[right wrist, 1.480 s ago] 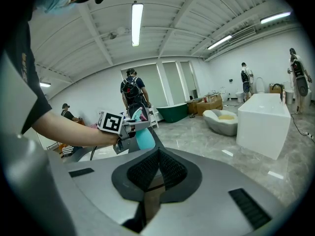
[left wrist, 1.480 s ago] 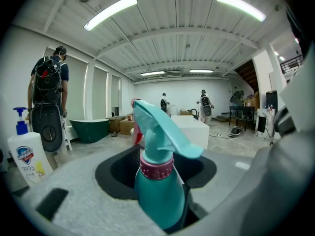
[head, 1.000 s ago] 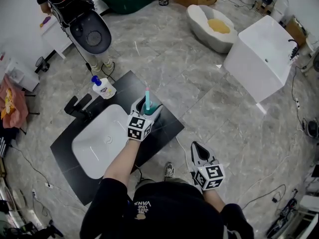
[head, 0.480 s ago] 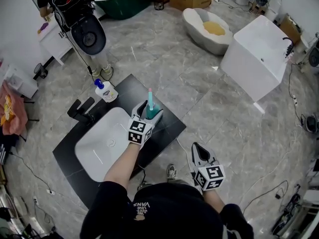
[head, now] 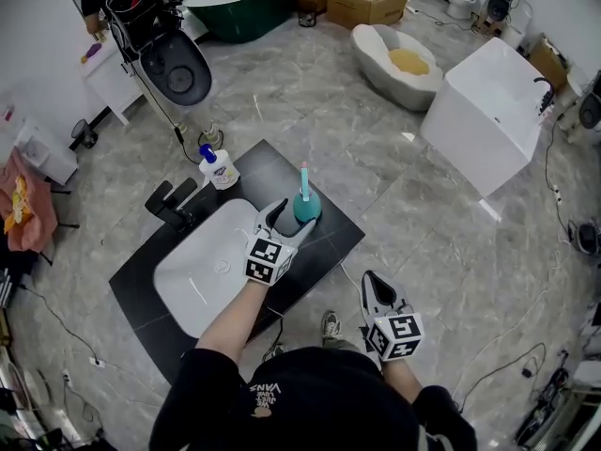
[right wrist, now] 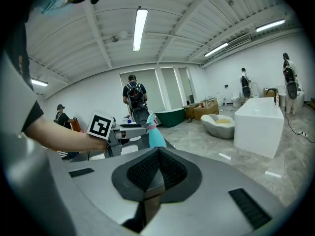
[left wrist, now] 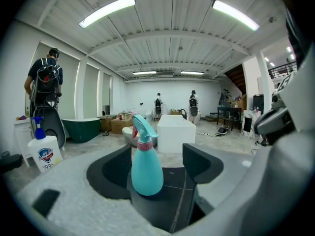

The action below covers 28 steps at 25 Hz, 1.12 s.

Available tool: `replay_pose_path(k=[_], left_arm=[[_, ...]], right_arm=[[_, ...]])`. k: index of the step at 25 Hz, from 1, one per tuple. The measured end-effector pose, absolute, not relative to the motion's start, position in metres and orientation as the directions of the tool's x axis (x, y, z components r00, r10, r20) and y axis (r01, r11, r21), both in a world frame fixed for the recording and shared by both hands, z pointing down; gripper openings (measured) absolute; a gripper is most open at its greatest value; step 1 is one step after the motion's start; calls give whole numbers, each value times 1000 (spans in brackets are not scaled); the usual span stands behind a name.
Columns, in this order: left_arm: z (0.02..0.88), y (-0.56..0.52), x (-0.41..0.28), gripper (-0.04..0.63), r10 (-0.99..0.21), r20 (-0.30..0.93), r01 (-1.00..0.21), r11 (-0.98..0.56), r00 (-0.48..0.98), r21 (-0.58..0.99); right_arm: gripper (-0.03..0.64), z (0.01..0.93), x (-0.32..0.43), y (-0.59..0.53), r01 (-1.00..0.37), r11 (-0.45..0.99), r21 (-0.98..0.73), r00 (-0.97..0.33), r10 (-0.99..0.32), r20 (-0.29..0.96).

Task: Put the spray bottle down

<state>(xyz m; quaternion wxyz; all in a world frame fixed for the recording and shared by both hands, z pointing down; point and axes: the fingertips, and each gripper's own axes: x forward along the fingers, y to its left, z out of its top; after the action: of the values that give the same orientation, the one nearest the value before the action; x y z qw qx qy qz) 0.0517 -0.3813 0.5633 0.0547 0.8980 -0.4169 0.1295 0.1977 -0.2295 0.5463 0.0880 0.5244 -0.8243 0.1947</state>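
Note:
The teal spray bottle point(head: 306, 204) with a pink collar stands upright on the black countertop point(head: 329, 244), near its far right corner. My left gripper point(head: 286, 218) is open just behind the bottle, its jaws apart and clear of it. In the left gripper view the spray bottle point(left wrist: 146, 167) stands free on the dark surface between and beyond the two pads. My right gripper point(head: 373, 287) hangs shut by my body, off the counter; in the right gripper view its pads point(right wrist: 156, 169) meet with nothing between them.
A white basin point(head: 202, 263) is set in the countertop, with a black faucet point(head: 171, 205) at its far left and a white soap bottle point(head: 219, 167) behind it. A white tub block point(head: 488, 111) and an oval bathtub point(head: 399, 61) stand on the grey floor beyond.
The left gripper let go of the spray bottle and drew back towards me; the bottle now stands alone on the counter. The right gripper has stayed put.

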Motion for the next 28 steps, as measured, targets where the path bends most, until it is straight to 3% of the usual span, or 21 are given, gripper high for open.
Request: replay_pose_path(k=[4,10,14,28], left_arm=[[549,-354,49,298,-720,251,-741,-672,647,-17],[529,-312,41,131,-703,208,-713,-701,680,-37],[520,-284,32,56,-698,188,-708,-706,691,-18],[511,-198,-8,18,-673,176,-686,-728,718,13]], right_arm=[[2,542,184,-216,-901,369,-226,-429,-835,346],[2,538,166,-191,-906,356,-228,-417,-843,340],[2,535,155,-173,-910,345,-230,-406,-851,332],[2,527,116,-119,-929,299,-220,-356,-884,303]])
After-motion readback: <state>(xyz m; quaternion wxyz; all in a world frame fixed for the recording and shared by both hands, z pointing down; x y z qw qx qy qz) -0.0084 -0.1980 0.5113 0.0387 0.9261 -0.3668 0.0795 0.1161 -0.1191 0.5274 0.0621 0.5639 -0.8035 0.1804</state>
